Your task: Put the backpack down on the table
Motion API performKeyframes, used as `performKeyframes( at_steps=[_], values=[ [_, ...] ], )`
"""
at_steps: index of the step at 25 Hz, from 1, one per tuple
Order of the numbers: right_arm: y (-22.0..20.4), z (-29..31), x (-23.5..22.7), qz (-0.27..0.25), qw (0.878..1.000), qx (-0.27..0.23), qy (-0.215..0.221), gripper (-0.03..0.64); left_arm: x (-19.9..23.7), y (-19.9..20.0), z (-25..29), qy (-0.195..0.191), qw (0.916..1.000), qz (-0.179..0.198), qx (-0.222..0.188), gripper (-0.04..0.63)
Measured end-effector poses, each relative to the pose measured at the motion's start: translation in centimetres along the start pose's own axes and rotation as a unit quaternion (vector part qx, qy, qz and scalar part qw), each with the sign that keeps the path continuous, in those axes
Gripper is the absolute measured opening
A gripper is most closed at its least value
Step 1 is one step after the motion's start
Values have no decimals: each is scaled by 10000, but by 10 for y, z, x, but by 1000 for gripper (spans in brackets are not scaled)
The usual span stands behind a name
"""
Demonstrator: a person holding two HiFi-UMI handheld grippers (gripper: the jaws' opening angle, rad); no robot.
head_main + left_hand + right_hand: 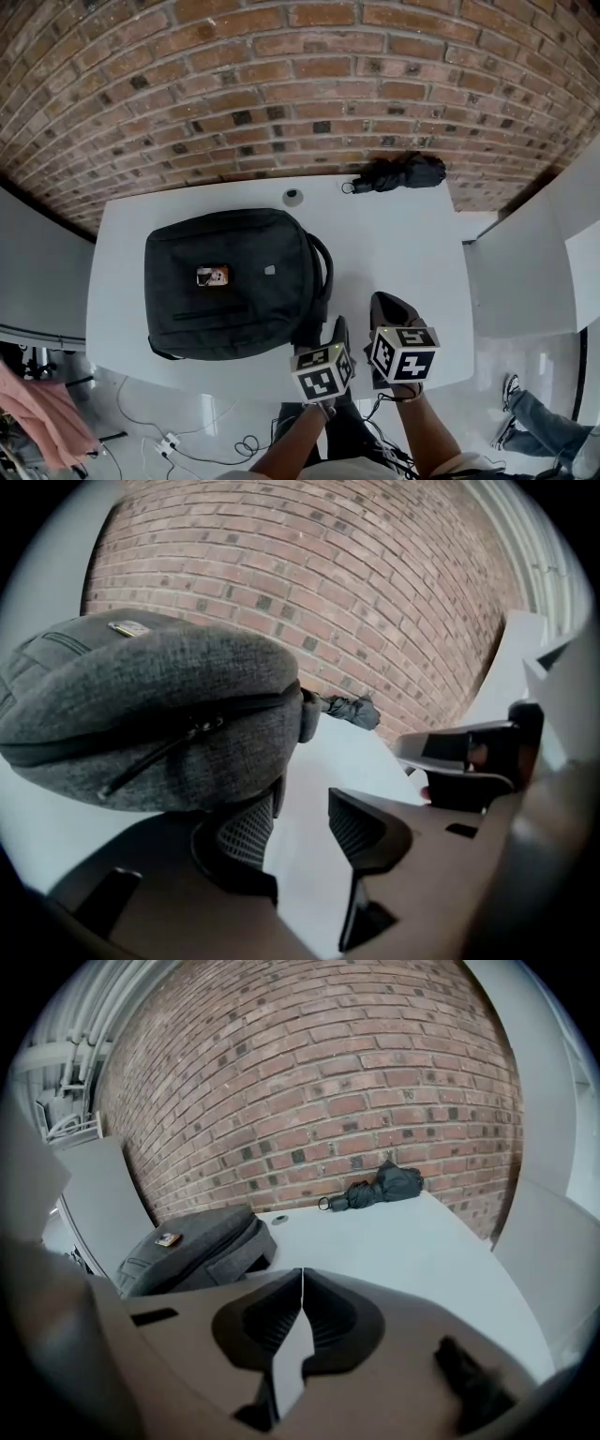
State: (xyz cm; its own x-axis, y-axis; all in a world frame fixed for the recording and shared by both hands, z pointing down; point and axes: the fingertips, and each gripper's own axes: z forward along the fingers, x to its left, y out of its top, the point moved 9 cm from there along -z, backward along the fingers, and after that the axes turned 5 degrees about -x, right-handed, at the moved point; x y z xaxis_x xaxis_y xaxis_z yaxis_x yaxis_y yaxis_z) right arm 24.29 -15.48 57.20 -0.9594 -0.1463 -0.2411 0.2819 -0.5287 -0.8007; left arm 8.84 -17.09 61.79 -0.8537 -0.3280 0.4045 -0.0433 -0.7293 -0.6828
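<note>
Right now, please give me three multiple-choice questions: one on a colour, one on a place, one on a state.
1. The backpack's colour? A) red B) yellow C) dark grey
2. Where is the folded umbrella? A) on the backpack B) on the table by the brick wall C) on a chair
3. The left gripper is: A) open B) shut on the backpack C) shut on the umbrella
Answers: C, its fabric is dark grey; B, it lies at the table's far edge; A, its jaws stand apart.
</note>
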Motion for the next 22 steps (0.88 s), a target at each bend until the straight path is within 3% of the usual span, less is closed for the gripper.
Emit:
performKeyframes(
  at_steps=[6,12,22],
  values=[
    [6,-11,5,-52,9999,-103,15,31,-6,-7,-16,-169,9998,64,115,191],
    [15,-31,8,-136,9997,-221,-25,31,-15,7,-39,-324,9992,233,-37,190],
    [41,-58,25,-337,9981,-506,91,31,0,67,-104,-264,9949,364,-903,168]
  ],
)
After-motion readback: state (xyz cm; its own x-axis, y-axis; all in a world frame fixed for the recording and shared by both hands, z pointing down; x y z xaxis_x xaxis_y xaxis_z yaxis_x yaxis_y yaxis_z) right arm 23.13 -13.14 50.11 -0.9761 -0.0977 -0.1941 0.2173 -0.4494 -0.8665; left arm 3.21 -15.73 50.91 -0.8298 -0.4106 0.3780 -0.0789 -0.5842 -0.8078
